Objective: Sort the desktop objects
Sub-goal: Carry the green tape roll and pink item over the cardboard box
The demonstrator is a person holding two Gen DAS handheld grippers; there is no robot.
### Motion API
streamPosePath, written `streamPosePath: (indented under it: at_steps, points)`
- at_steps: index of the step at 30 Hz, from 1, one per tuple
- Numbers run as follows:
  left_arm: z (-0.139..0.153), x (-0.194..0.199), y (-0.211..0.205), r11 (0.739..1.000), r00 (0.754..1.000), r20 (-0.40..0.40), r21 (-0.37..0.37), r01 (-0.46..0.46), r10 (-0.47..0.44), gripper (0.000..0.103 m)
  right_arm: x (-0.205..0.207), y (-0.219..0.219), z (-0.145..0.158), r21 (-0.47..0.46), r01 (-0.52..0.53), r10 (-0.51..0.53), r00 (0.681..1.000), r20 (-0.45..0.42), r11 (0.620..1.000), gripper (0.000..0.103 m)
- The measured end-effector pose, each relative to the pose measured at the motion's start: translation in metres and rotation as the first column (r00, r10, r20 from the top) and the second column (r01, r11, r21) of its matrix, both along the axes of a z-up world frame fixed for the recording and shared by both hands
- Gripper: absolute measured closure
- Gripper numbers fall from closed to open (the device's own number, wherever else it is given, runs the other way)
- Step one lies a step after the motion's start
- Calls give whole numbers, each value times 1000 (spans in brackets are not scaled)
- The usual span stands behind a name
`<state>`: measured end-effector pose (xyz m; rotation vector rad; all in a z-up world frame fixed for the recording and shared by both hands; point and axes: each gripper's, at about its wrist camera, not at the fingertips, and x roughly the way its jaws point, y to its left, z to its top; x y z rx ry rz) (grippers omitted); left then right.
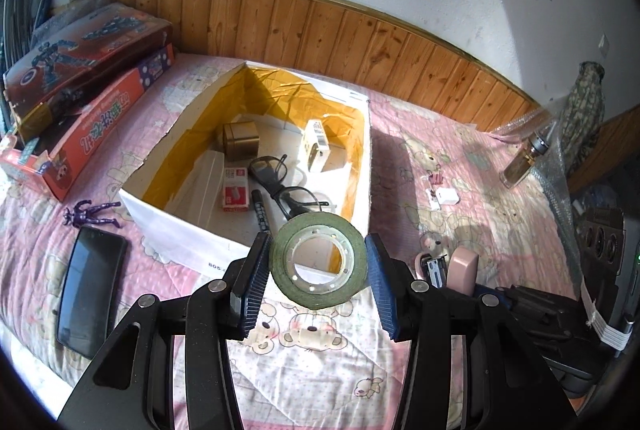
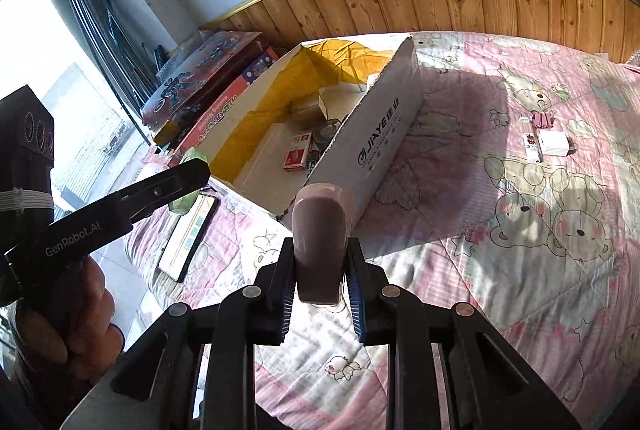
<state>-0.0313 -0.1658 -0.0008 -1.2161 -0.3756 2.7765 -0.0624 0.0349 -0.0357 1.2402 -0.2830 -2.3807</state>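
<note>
My left gripper point(image 1: 318, 240) is shut on a green tape roll point(image 1: 318, 262), which hangs upright between the blue pads just in front of the near wall of a white cardboard box point(image 1: 172, 226). The box, lined with yellow tape, holds black glasses point(image 1: 280, 177), a marker point(image 1: 262, 209), a red staple box point(image 1: 236, 189), a small tin point(image 1: 241, 141) and a white carton point(image 1: 316, 145). My right gripper point(image 2: 320, 242) is shut on a pink stapler point(image 2: 319, 242), near the box's point(image 2: 384, 133) front corner. In the right wrist view the left gripper point(image 2: 192, 169) shows at the left, held by a hand point(image 2: 68, 318).
A black phone point(image 1: 90, 290) and a purple figurine point(image 1: 92, 211) lie left of the box, beside stacked toy boxes point(image 1: 80, 69). On the pink quilt to the right lie a white charger point(image 2: 554, 143), a pink binder clip point(image 2: 542, 118) and a perfume bottle point(image 1: 524, 161).
</note>
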Motion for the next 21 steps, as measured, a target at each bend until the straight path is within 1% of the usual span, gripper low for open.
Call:
streamPosePath:
  at_steps: [5,11,16,21]
  points:
    - [5,-8,-19,999,999,-10,7,-34,34,54,-11,-8,12,2,-23,23,1000,-14,1000,78]
    - [4,-20,-39,997,997,-4,3,-76,76,54,-35,-16,24,22,-40,41,999,-33,999,78]
    - [-5,-33,-48,996,995,26,9,-94,93,54,-57,-27,33,47,-70,72,996,-47,996,78]
    - [-21,-53,-44,996,993,91,20,-83,80,54,-79,-46,35,78,-117,121,991,-49,990,78]
